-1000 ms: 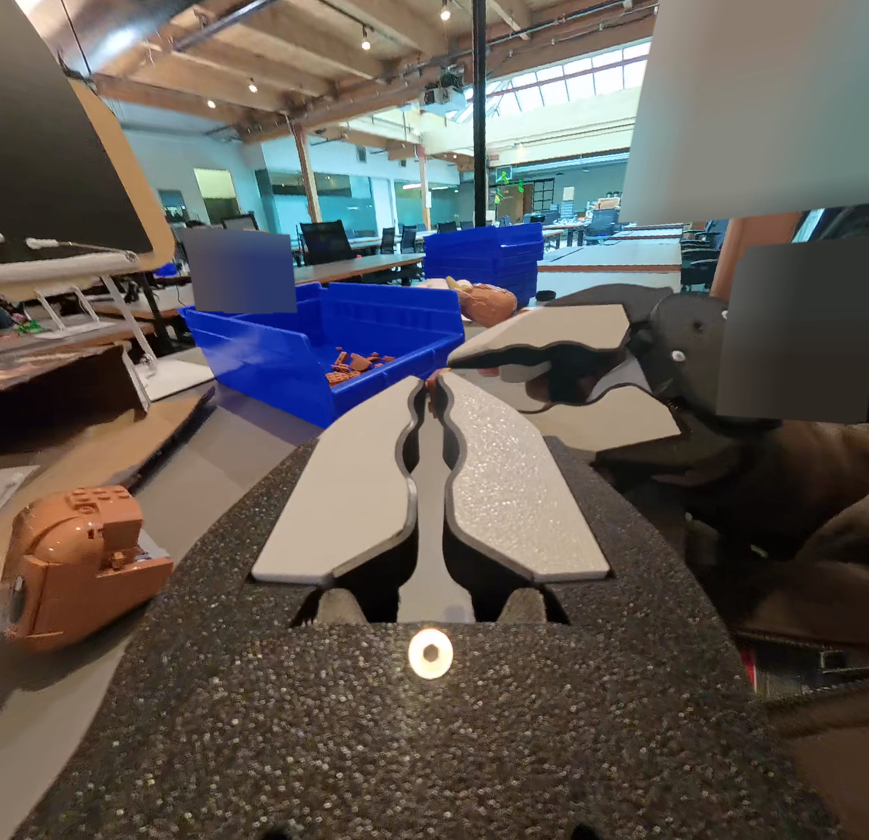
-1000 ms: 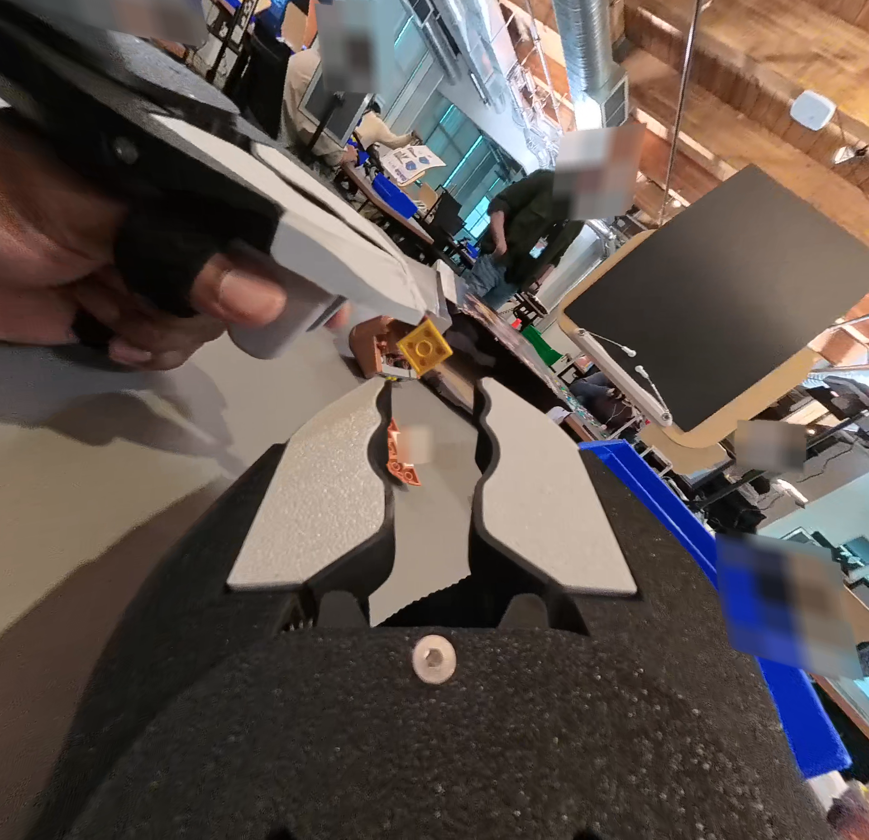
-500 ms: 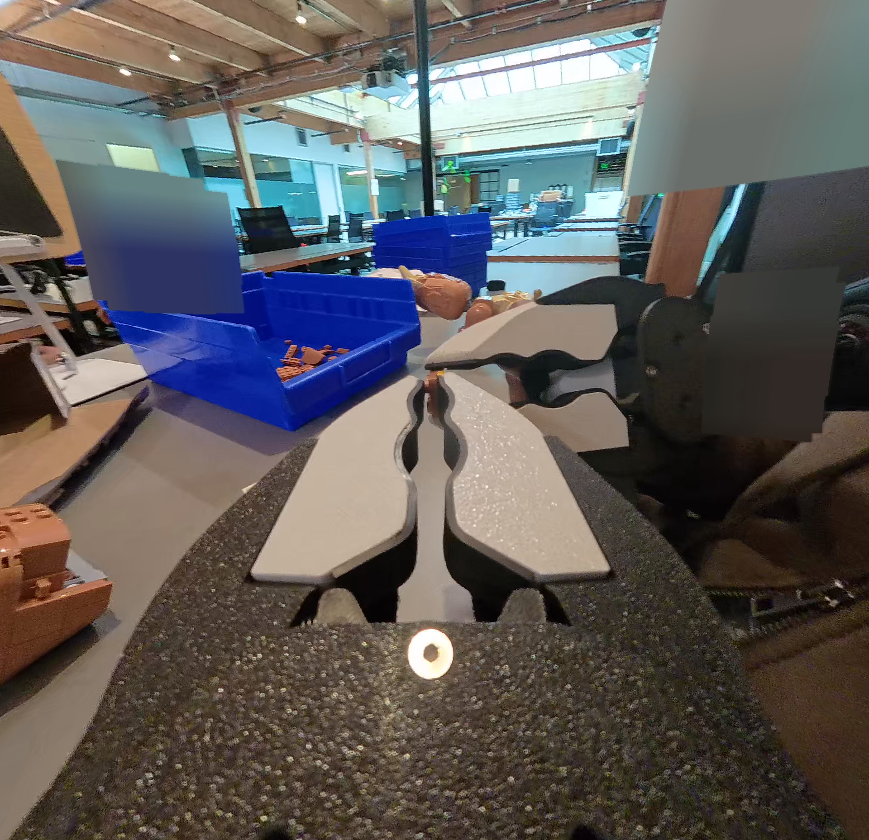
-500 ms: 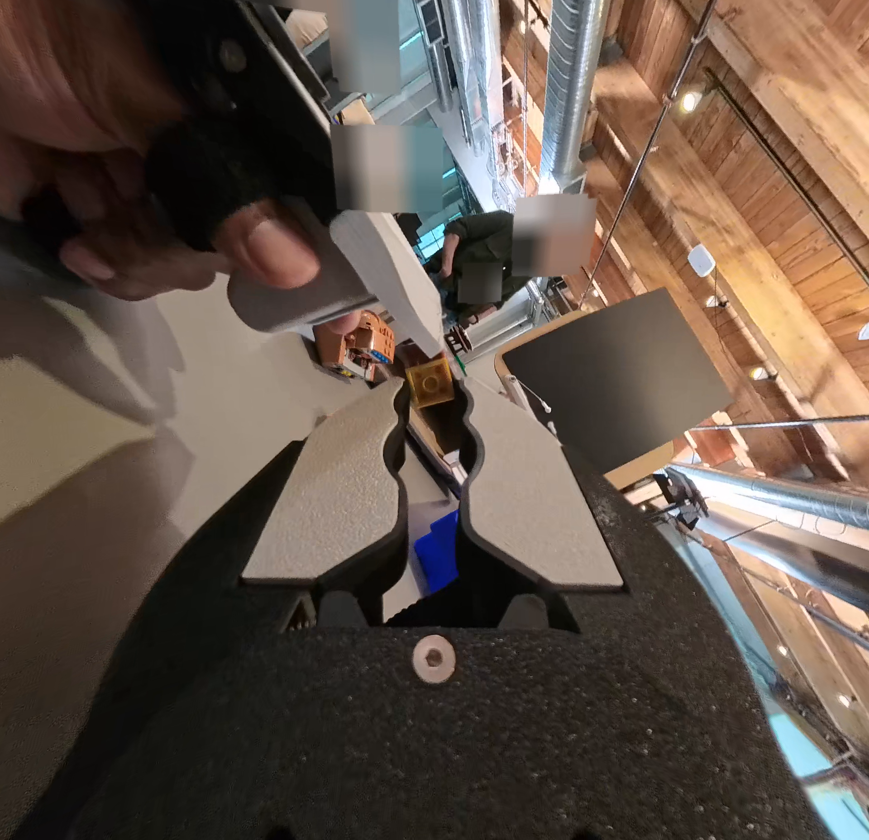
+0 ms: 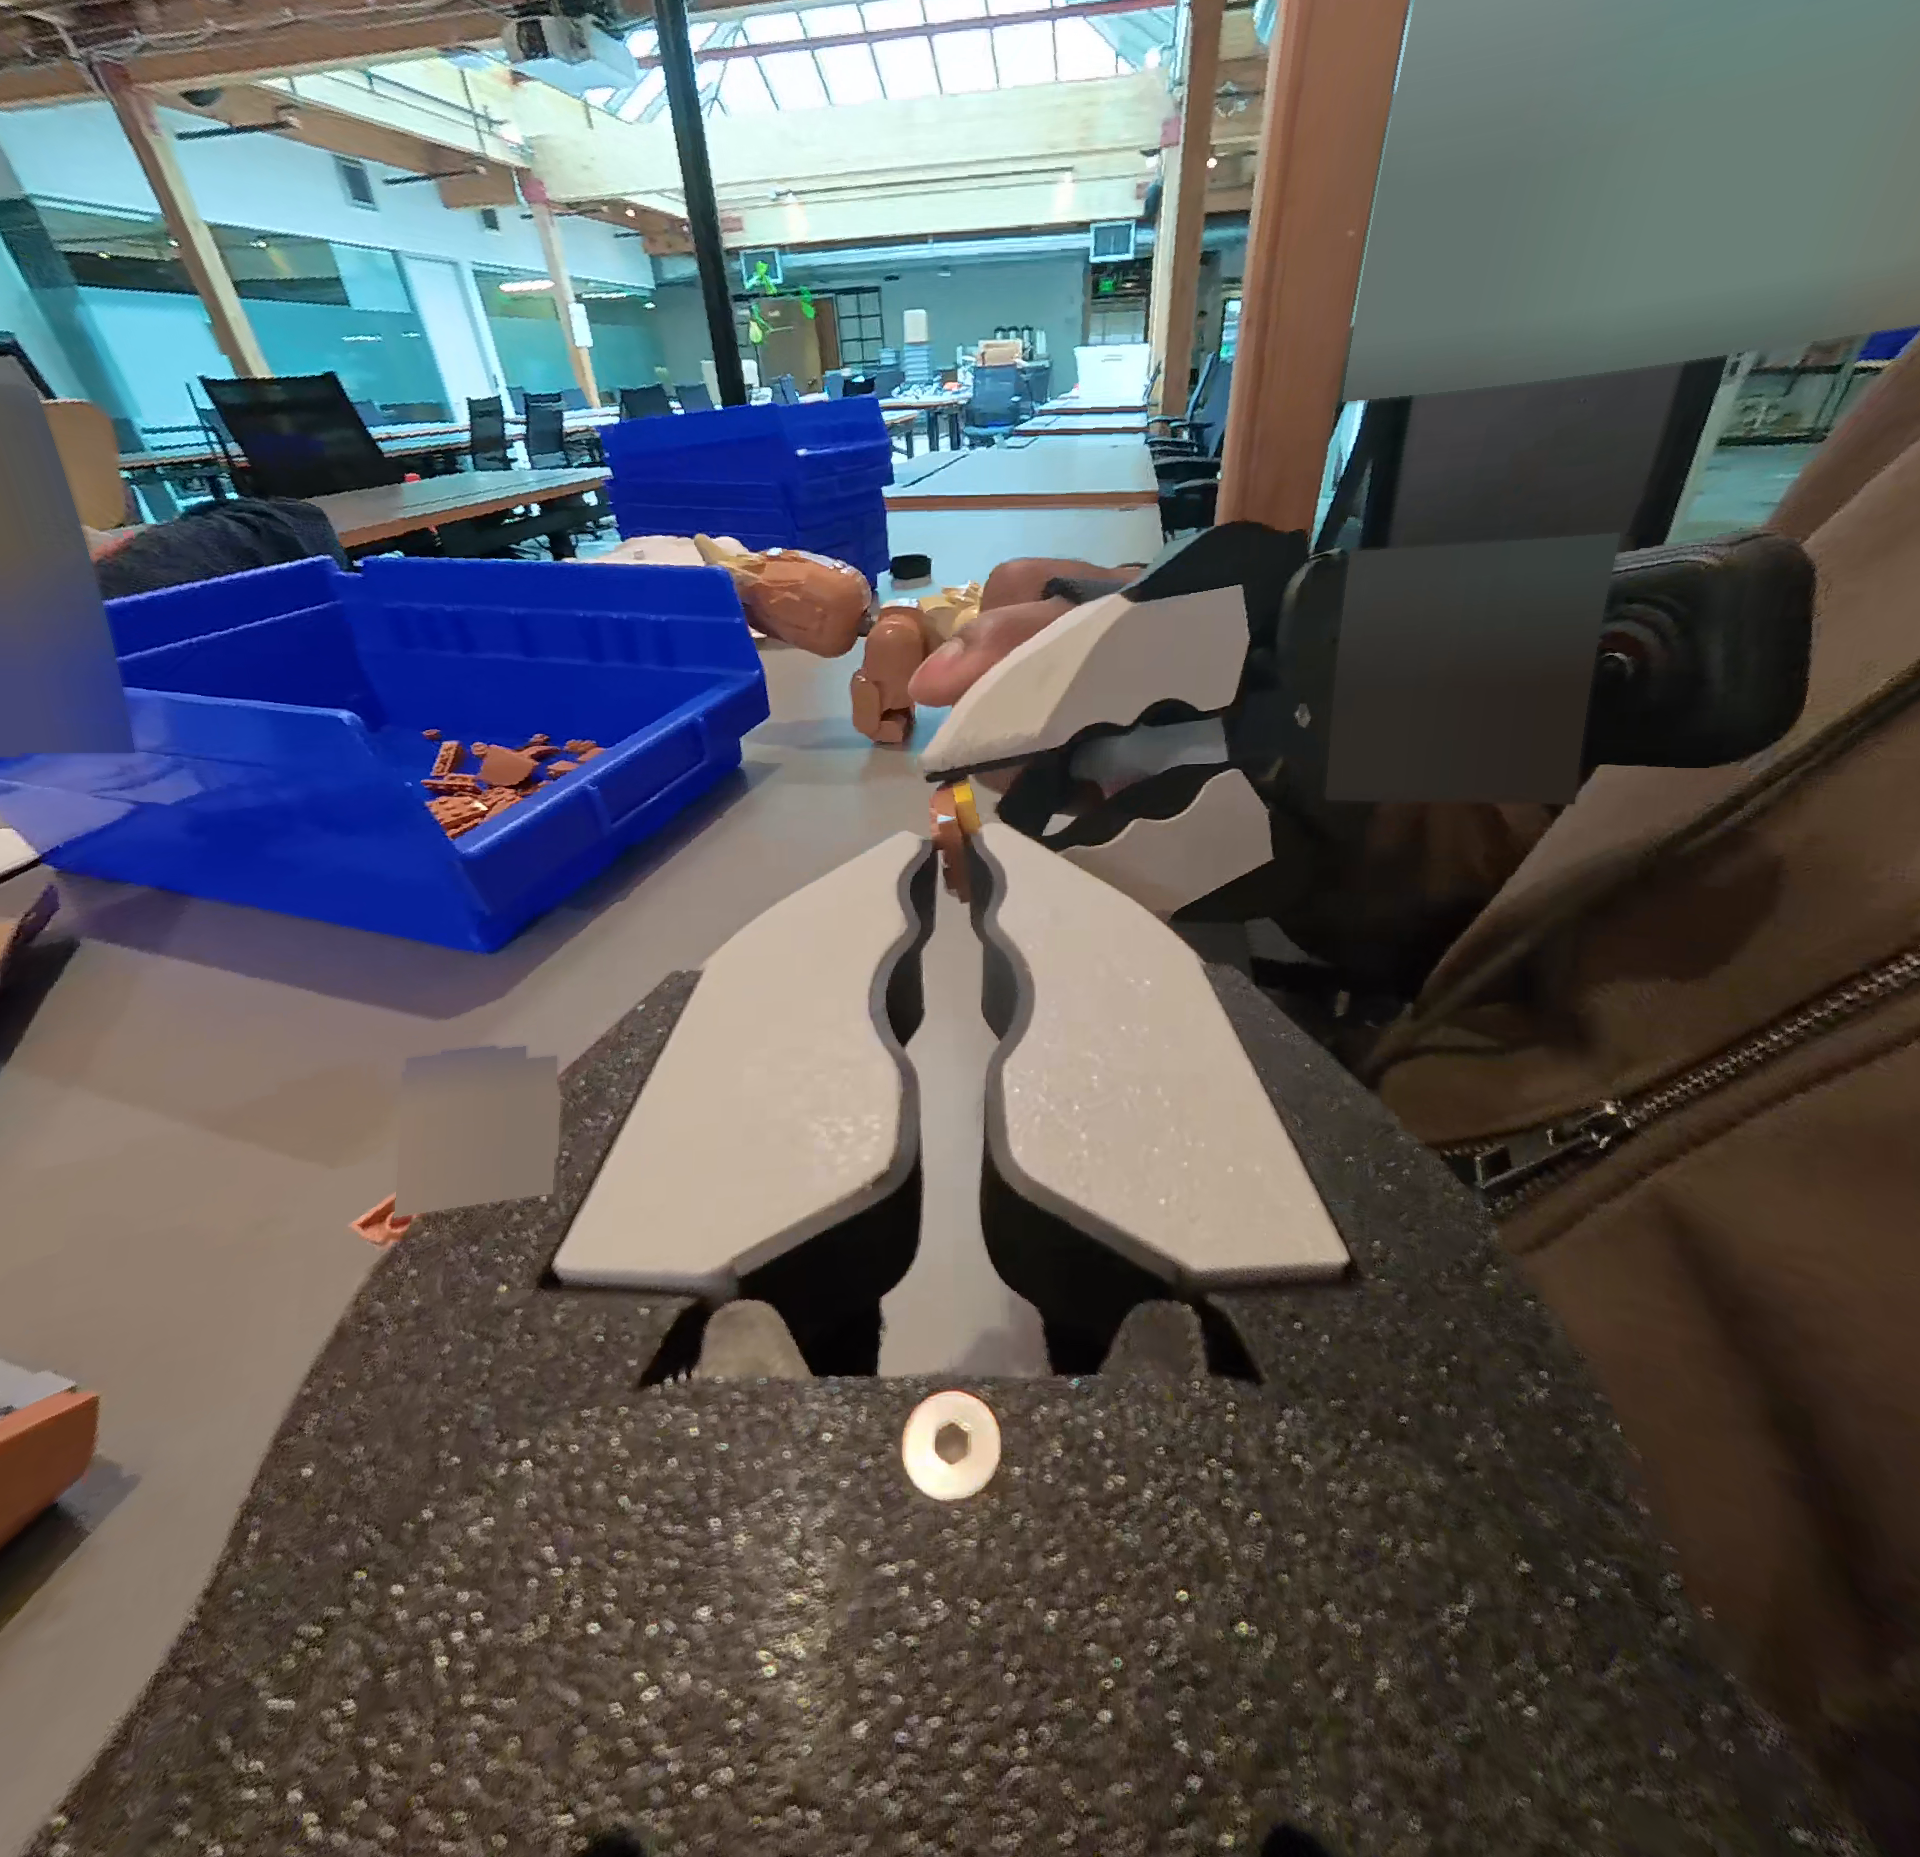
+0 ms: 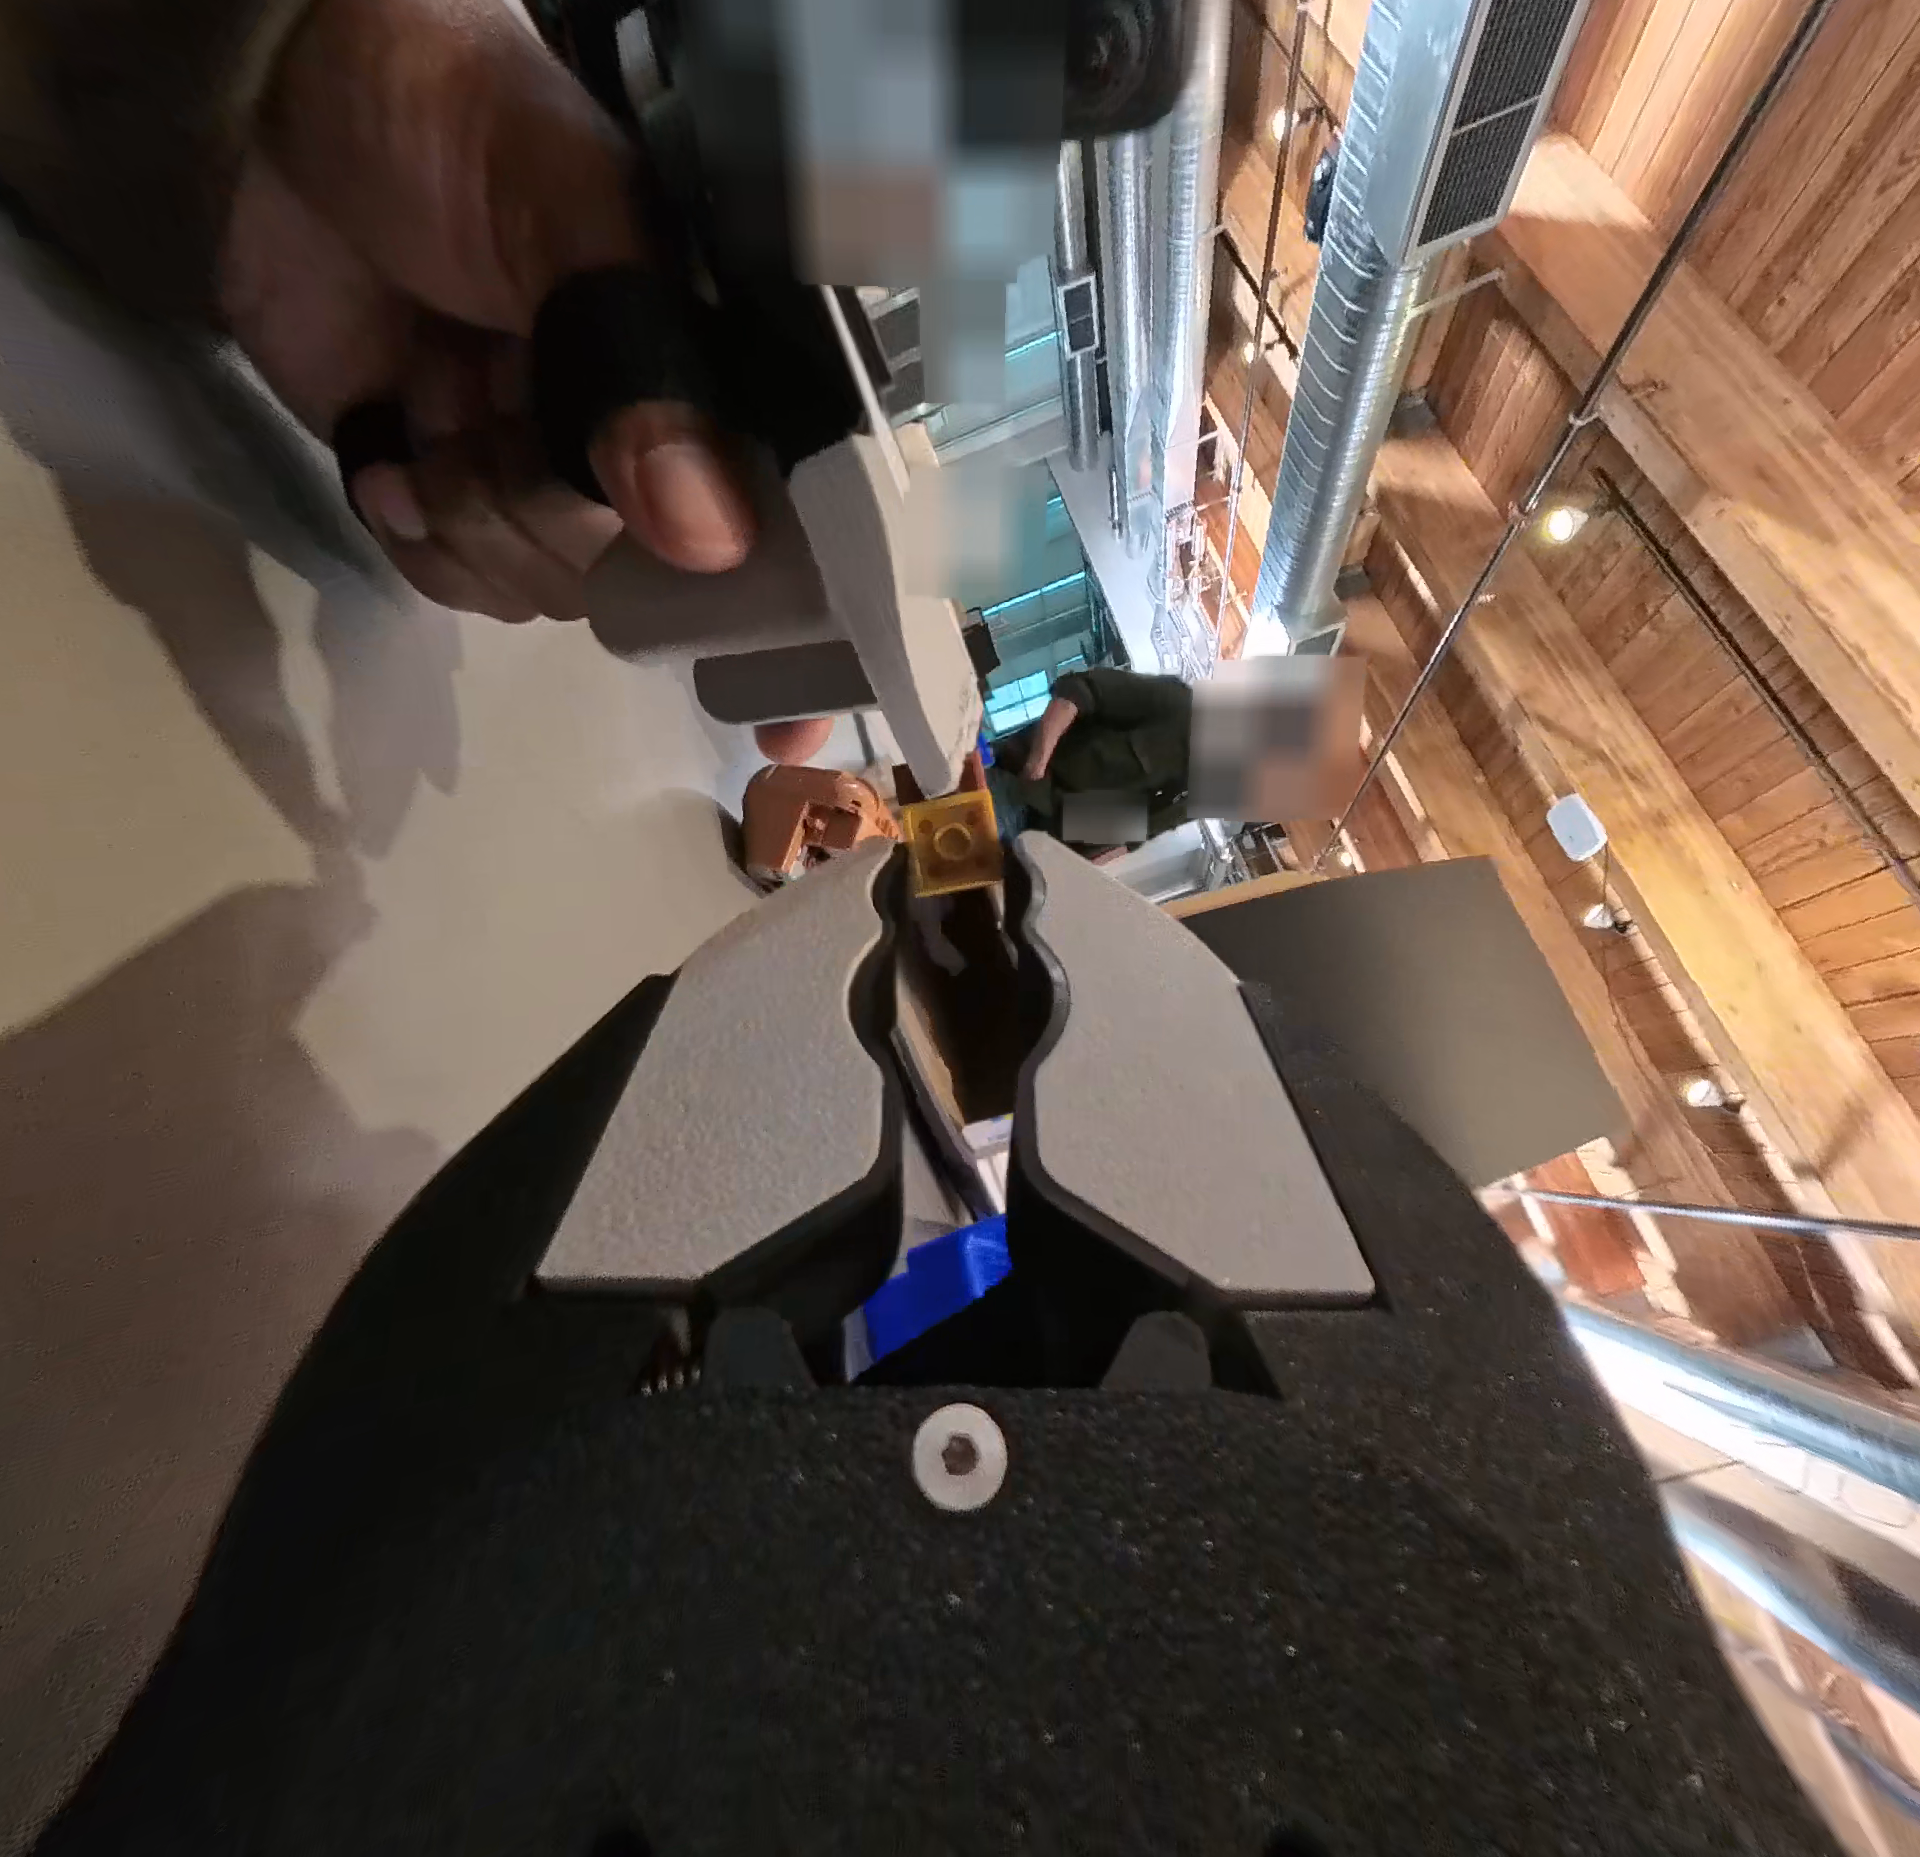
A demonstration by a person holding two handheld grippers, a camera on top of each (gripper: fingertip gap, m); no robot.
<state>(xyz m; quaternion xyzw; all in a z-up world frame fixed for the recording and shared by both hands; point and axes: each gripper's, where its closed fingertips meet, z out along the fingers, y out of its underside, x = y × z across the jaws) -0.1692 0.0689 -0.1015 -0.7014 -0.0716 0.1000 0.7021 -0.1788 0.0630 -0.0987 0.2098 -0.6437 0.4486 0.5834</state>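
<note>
My left gripper (image 5: 951,857) is shut on a small brown brick piece (image 5: 950,867) held at its fingertips above the grey table (image 5: 260,1059). A yellow square plate (image 6: 951,851) sits against that brown piece. My right gripper (image 6: 951,862) is shut on the yellow plate. The two grippers meet tip to tip. The right gripper (image 5: 948,784) comes in from the right in the left wrist view. The left gripper (image 6: 935,768) comes in from the upper left in the right wrist view, held by a hand (image 6: 436,280).
A blue bin (image 5: 582,768) with several loose brown bricks stands at the left, and a stack of blue bins (image 5: 748,488) stands behind it. Brown brick figures (image 5: 810,602) lie at the back. A brown brick model (image 6: 810,820) stands on the table. A person (image 6: 1112,747) stands far off. The grippers are tip to tip, or close to it.
My right gripper has closed from open onto the yellow plate at the left gripper's tip. Both grippers have swung, and the right view has tilted up toward the ceiling.
</note>
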